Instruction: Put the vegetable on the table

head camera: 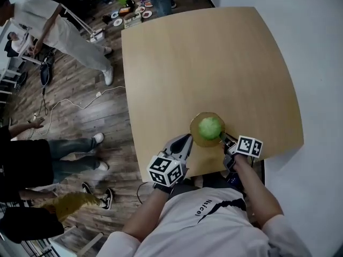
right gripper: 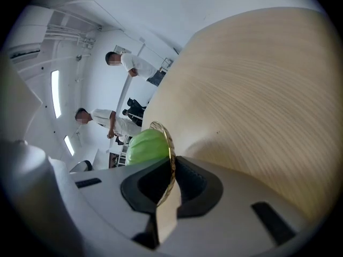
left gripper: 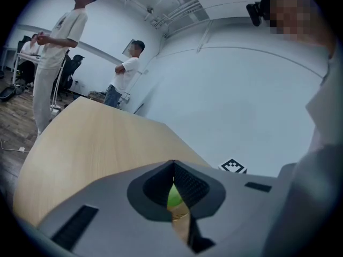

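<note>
A round green vegetable (head camera: 209, 127) lies on a shallow amber glass plate (head camera: 196, 136) near the front edge of the light wooden table (head camera: 203, 58). My right gripper (head camera: 227, 139) is shut on the plate's right rim; in the right gripper view the rim (right gripper: 167, 139) runs between the jaws of my right gripper (right gripper: 170, 171), and the vegetable (right gripper: 146, 146) bulges to its left. My left gripper (head camera: 186, 141) is shut and empty, just left of the plate. Through the slit below the closed jaws of my left gripper (left gripper: 173, 165), a sliver of vegetable (left gripper: 174, 198) shows.
The table's front edge (head camera: 214, 170) is right by both grippers. Wooden floor with a white cable (head camera: 80, 103) lies to the left, where several people (head camera: 59, 31) stand. Small dishes and boxes (head camera: 128, 12) sit on the floor beyond the table's far corner.
</note>
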`<state>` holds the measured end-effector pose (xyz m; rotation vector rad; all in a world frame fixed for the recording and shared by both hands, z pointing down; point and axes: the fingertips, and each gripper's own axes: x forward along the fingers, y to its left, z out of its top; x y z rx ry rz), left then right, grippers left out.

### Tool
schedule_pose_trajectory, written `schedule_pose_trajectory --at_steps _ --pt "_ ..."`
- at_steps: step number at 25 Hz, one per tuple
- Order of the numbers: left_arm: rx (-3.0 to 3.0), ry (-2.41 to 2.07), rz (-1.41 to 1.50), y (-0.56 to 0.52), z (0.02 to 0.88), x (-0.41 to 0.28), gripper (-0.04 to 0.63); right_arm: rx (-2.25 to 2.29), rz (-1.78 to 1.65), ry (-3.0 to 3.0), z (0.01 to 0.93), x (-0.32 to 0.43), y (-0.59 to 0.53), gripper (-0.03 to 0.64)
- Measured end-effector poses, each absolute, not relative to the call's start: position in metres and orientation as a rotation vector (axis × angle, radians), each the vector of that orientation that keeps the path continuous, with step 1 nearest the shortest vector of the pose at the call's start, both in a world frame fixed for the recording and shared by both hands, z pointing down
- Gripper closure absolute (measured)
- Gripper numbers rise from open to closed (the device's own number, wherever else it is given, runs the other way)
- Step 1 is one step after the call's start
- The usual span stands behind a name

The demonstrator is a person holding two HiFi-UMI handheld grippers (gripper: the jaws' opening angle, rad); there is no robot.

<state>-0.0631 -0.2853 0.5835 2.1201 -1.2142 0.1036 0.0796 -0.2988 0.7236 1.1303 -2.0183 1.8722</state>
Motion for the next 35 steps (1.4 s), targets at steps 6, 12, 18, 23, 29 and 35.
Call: schedule_pose_trajectory --at_steps 6,12,18,23,29,35 --pt "2.068 -1.247 0.122 -0.316 0.600 -0.060 0.583 1.077 1.849 -1.977 0.761 0.083 -0.341 0.588" --pt "2.033 -1.259 0.136 -0.320 0.614 -0.066 0.583 1.029 1.843 -1.948 0.786 0.076 -0.353 0.583" --pt "2.014 -1.269 0.136 -0.314 0.621 -0.071 0.583 1.016 1.843 -1.933 0.799 0.076 -0.353 0.583" --pt "2.008 -1.279 0.132 -0.312 0.620 -0.074 0.583 1.021 1.801 -1.935 0.802 0.078 -0.357 0.583" --pt "2.006 -1.274 0.119 -0.305 0.616 -0.074 0.583 1.071 1.747 -1.950 0.786 0.097 -0.360 0.580" --pt "2.032 -1.240 0.126 -0.295 0.609 -0.068 0.583 1.165 1.589 -1.997 0.752 0.111 -0.353 0.583"
